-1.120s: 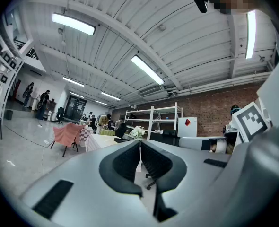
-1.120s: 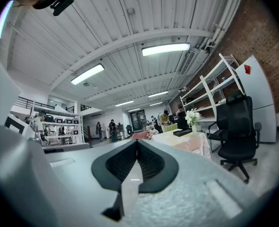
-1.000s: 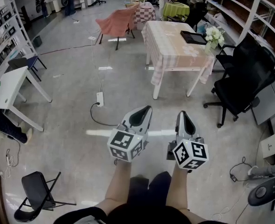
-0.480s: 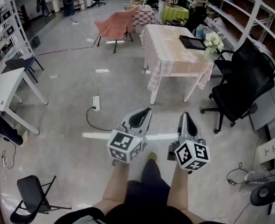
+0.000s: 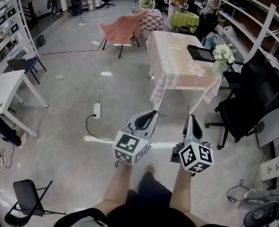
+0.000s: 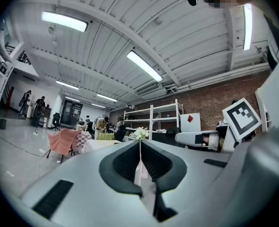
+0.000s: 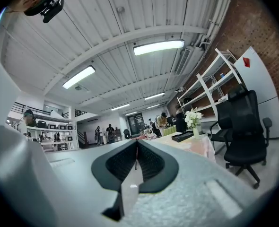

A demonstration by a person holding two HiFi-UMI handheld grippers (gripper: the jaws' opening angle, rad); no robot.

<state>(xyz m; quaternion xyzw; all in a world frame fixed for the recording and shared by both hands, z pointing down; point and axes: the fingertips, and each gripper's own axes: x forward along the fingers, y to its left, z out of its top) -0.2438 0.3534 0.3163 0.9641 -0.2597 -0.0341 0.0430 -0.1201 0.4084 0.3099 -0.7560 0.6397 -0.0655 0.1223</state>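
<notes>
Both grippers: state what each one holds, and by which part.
Nothing is held. The left gripper and the right gripper each have jaws closed together on nothing.

The right tool [image 7: 136,148] points slightly upward across a large hall, its two dark ribbed jaws pressed together with nothing between them. Just past the tips, to the right, stands a cloth-covered surface [image 7: 195,145] that carries a vase of white flowers [image 7: 193,119] and a flat black tray [image 7: 183,136]. A black office chair [image 7: 246,136] stands on the floor further right, near white open shelving [image 7: 209,90] and a white cabinet [image 7: 264,82] against a brick wall [image 7: 253,30]. Long ceiling lights [image 7: 158,47] hang from the white ribbed ceiling. Several people [image 7: 109,132] stand far off, beyond the jaw tips.
</notes>
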